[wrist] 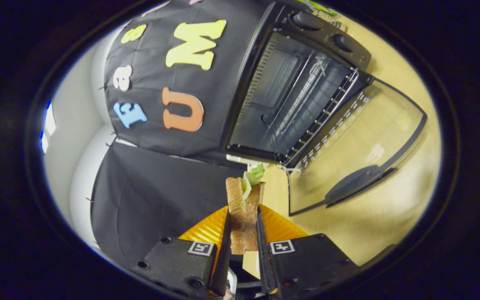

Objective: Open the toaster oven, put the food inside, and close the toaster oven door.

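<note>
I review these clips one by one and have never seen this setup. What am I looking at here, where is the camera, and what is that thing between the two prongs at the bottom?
There is no robot arm here: a person carries handheld tongs, and the fisheye camera rides on them, looking forward along the two fingers. That is why the scene looks round and tilted.

The fingers are closed on a sandwich: bread slices with green lettuce poking out at the far end. Both fingers press on it, so it is held off the surface.

Beyond the sandwich stands a black toaster oven on a light wooden table. Its glass door is already swung down open, and a wire rack shows inside the cavity. The oven's knobs sit beside the opening. Black cloth forms the booth's wall behind.

So the oven is open and the food is not yet inside.
</note>
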Demonstrator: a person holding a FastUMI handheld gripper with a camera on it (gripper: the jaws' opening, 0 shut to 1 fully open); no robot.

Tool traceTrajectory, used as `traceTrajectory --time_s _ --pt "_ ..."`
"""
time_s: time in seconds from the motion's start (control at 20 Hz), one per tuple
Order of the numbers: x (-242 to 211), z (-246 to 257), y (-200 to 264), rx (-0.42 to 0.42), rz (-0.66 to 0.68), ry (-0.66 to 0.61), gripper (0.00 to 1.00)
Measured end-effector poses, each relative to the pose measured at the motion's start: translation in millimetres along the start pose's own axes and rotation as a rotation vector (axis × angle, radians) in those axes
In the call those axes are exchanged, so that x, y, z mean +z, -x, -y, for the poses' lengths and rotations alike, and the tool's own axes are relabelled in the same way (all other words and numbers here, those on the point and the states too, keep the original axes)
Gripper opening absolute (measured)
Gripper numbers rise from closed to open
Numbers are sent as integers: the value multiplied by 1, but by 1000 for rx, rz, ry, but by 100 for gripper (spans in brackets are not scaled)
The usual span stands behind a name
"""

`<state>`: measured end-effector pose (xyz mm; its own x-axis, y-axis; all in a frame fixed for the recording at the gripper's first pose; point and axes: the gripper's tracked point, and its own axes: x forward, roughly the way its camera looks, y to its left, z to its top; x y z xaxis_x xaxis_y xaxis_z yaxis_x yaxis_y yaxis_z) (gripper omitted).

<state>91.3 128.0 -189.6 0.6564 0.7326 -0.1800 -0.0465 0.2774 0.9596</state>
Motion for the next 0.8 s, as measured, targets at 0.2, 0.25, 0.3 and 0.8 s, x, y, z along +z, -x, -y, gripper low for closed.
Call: traceTrajectory --time_s 0.2,0.25,0.3,0.8 --pt "55 25 4 -42 234 -42 35" --pt "66 32 6 -56 284 -52 35" --pt "74 35 8 -66 326 -63 35" --pt "138 56 -7 -148 576 -30 35"
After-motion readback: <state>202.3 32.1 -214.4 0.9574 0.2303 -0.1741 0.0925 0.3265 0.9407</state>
